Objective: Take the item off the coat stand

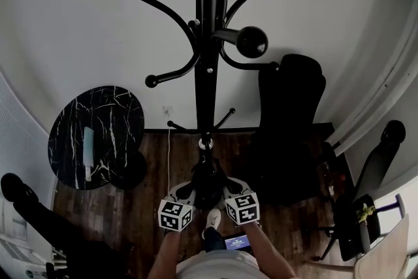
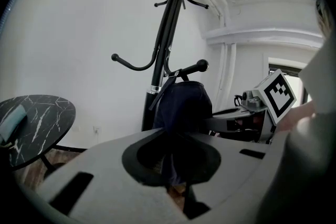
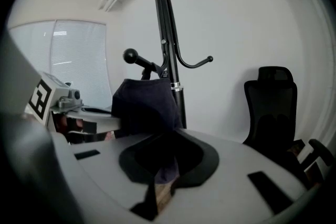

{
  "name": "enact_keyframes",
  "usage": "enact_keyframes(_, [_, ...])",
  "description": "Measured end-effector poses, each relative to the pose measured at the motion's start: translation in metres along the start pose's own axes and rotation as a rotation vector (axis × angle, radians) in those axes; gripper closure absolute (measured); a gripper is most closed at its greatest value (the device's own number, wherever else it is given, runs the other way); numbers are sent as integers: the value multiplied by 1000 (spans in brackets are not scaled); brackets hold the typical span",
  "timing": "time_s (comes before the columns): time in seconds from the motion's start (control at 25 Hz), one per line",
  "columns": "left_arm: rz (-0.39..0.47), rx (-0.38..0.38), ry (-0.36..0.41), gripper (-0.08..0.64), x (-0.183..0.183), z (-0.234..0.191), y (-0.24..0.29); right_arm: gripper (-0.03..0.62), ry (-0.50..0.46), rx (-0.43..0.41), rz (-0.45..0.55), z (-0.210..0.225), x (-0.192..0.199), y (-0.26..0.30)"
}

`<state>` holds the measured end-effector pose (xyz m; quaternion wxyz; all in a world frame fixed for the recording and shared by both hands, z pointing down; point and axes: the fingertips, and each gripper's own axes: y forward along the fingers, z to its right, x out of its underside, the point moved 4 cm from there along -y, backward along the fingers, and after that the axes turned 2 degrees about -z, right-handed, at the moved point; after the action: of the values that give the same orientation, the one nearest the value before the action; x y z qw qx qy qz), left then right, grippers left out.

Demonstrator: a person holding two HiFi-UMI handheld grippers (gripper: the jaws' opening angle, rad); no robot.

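A black coat stand rises in front of me. From one of its low hooks hangs a dark blue fabric bag by a strap. In the left gripper view the bag droops into my left gripper, whose jaws are shut on its lower cloth. From the other side, my right gripper is also shut on the bag. In the head view the left gripper and the right gripper flank the bag low by the pole, close together.
A round black marble table carrying a pale blue item stands at the left. At the right, against the wall, is a black office chair, with another chair further right. A ball-tipped hook juts toward me.
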<state>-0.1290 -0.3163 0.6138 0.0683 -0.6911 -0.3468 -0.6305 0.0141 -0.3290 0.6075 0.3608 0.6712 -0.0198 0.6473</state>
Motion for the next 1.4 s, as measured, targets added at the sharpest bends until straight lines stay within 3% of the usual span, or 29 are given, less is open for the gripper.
enact_keyframes(1.4, [53,-2,11,528,0,36,-51,561,-14,-18,64,-30,3,-52])
